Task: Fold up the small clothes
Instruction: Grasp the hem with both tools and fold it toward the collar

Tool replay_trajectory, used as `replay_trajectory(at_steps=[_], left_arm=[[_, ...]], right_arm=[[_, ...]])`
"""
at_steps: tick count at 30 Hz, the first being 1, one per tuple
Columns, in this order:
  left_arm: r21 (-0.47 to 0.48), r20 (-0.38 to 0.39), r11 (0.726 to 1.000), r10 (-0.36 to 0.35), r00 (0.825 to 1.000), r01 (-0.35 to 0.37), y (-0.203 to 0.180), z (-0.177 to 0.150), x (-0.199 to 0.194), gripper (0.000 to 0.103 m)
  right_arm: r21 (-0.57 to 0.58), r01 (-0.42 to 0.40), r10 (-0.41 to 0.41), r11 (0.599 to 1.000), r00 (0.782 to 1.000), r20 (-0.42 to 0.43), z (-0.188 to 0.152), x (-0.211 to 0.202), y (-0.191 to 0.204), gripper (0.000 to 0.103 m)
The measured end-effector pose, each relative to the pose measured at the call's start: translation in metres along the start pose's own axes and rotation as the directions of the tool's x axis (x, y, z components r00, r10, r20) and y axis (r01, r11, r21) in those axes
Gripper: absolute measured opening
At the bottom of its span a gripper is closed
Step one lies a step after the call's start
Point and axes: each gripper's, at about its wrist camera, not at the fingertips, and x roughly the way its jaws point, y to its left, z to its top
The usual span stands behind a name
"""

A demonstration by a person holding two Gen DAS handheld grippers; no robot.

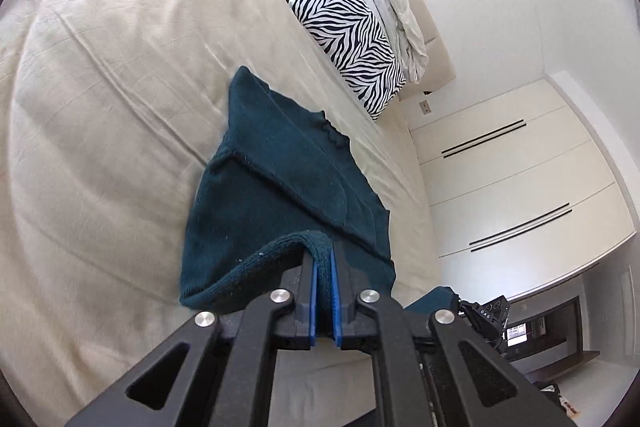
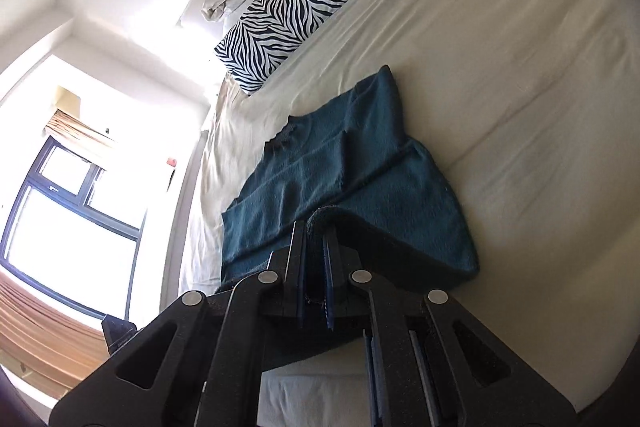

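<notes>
The bed fills both views, its cream sheet bare toward 9 o'clock in the left view. A zebra pillow lies at 1 o'clock there, with a crumpled white cloth just beyond it. The teal sweater lies on the sheet at centre, its near hem lifted off the sheet. The left gripper is closed tight on one hem corner; the right gripper is likewise clamped on the other. The step looks like carrying the hem toward 12 o'clock, onto the collar. Best done with both corners level and the hem taut, lowered together so the edges meet. No containers show.
</notes>
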Motion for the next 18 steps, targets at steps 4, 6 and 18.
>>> replay_trajectory(at_steps=[4,6,18], left_arm=[[-0.016,0.026,1.000,-0.001,1.000,0.001,-0.001,0.035,0.023,0.007],[-0.014,0.033,1.000,0.001,0.999,-0.001,-0.004,0.055,0.037,0.007],[0.003,0.046,0.993,0.119,0.992,-0.119,0.011,0.144,0.148,0.008]], right_arm=[[0.029,0.005,-0.006,1.000,1.000,0.020,0.037,0.036,0.000,0.006],[0.046,0.005,-0.007,0.999,1.000,0.028,0.057,0.058,-0.002,0.006],[0.097,0.131,-0.136,0.987,0.990,0.046,0.147,0.188,-0.027,0.007]])
